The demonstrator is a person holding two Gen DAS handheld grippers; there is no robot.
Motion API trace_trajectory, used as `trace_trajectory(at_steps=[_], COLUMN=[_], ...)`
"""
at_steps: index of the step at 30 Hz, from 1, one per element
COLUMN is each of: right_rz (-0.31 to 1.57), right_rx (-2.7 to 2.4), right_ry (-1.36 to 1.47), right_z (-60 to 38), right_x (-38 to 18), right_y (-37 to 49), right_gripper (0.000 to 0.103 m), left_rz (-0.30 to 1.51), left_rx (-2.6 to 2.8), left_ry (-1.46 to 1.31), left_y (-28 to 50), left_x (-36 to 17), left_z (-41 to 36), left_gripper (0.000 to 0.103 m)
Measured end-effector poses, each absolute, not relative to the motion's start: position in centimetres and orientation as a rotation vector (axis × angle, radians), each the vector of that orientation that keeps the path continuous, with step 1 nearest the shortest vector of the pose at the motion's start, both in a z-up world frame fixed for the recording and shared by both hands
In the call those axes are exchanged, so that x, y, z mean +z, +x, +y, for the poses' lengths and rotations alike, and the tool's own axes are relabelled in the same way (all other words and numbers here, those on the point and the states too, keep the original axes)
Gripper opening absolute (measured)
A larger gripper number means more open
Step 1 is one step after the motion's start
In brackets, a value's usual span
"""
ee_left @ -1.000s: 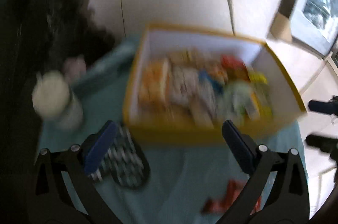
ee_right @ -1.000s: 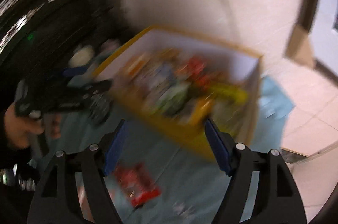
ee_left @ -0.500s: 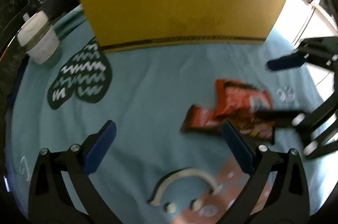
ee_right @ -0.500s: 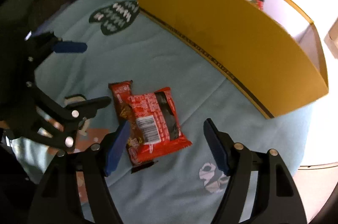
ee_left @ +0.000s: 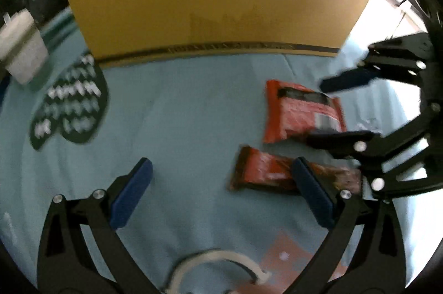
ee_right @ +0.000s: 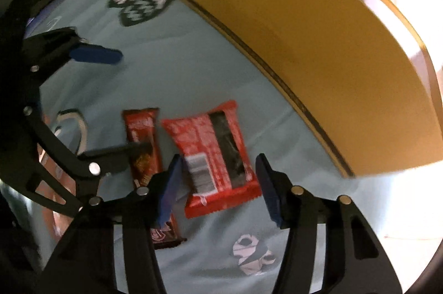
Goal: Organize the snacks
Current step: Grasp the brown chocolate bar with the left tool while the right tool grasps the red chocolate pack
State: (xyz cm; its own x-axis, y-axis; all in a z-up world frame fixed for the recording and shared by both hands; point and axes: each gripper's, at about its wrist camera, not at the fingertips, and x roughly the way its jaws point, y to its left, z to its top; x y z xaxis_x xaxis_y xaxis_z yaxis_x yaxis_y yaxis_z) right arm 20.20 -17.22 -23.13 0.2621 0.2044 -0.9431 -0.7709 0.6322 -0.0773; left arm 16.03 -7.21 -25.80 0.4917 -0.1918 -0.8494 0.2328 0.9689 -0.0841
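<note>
Since half a second ago, our right tongs, gaping and empty, now straddle the red wrapper; left tongs wide, empty; box contents hidden.

The two red snack wrappers, the wide packet and the slim bar, look like thin glossy plastic film that catches the light. The yellow box at the far side has smooth, matt cardboard walls, and the table is covered by a soft, matt light-blue cloth with printed patterns and faint creases. Both grippers' fingers carry matt blue pads on black plastic arms with small shiny metal screws, and the white cup at far left looks like matt plastic or paper, too blurred to tell.
</note>
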Motion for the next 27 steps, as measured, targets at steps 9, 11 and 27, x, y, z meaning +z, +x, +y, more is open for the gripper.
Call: trace_trajectory(at_steps=[9,11,27], right_rz=[1.197,1.219,1.340], right_rx=[0.748,0.721,0.708], right_ry=[-0.650,-0.628,-0.512], right_z=[-15.9,-16.3,-17.6], right_x=[-24.8,-24.9,-25.6], right_y=[21.4,21.8,20.8], right_gripper=[0.046,0.046,0.046], left_rz=[0.999,1.001,1.012], left_rx=[-0.319,-0.302,-0.153], left_ry=[0.074,0.050,-0.054], left_y=[15.5,15.6,17.0], left_x=[-26.1,-26.3,-23.6], left_z=[-9.5,-9.3,-5.3], left_gripper=[0.101,0.101,0.101])
